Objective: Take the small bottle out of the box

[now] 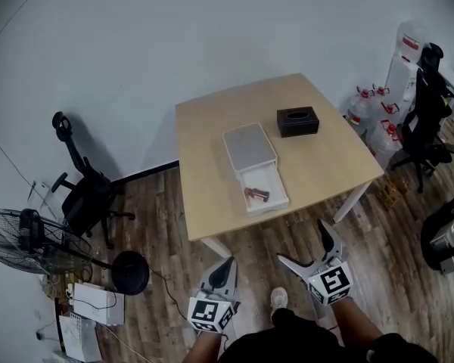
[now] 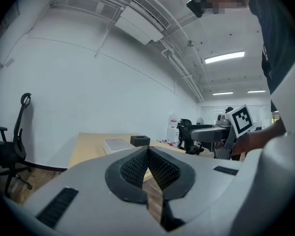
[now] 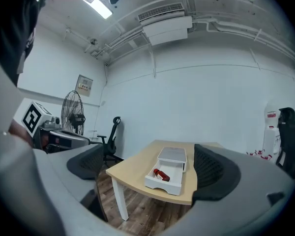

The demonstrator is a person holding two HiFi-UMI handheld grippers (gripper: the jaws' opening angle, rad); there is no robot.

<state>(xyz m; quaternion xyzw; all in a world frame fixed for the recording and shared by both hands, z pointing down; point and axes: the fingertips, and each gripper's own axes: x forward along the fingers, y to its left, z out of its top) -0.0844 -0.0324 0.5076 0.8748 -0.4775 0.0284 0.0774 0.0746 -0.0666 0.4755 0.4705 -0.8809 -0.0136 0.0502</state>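
Observation:
A white box (image 1: 250,147) with its drawer (image 1: 263,190) pulled out sits on the wooden table (image 1: 204,157). In the drawer lies a small reddish-brown bottle (image 1: 256,195), which also shows in the right gripper view (image 3: 161,174). Both grippers hang over the floor in front of the table, well short of it. My left gripper (image 1: 225,267) has its pads (image 2: 137,168) pressed together, nothing between them. My right gripper (image 1: 306,246) is spread wide and holds nothing; the drawer (image 3: 163,179) shows between its jaws.
A black tissue box (image 1: 297,121) stands behind the white box on the table. An office chair (image 1: 83,187) and a floor fan (image 1: 38,240) are at the left, papers (image 1: 94,305) on the floor. At the right are another chair (image 1: 427,119) and water bottles (image 1: 363,108).

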